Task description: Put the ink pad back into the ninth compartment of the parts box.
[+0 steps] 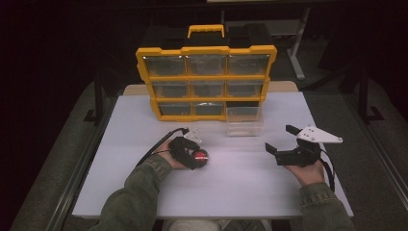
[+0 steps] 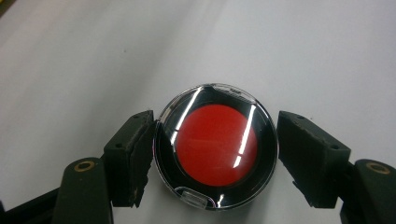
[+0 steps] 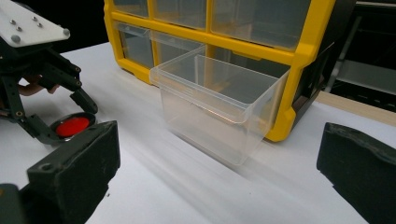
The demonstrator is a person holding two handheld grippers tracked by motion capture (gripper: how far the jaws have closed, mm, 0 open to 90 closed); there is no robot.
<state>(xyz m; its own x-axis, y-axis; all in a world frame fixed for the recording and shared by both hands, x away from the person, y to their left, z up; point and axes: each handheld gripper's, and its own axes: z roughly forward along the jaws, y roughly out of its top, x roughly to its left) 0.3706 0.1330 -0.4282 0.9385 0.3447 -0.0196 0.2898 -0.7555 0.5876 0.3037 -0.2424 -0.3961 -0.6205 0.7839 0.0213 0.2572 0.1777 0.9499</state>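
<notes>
A round black case with a red centre and a clear lid [image 2: 217, 144] lies flat on the white table [image 1: 231, 187]. My left gripper [image 2: 215, 156] is shut on the case, one pad against each side. In the high view that case [image 1: 200, 155] sits left of centre, under the left gripper [image 1: 195, 155]. My right gripper [image 1: 279, 138] is held open at the right with nothing between its jaws. It faces a clear plastic drawer [image 3: 219, 107] that stands on the table in front of the yellow organiser [image 3: 299, 51].
The yellow organiser [image 1: 207, 79], with several clear drawers and a carry handle, stands upright at the table's far edge. Its bottom right slot is empty, and the pulled-out drawer [image 1: 244, 122] stands just in front of that slot. Bare table lies between my hands.
</notes>
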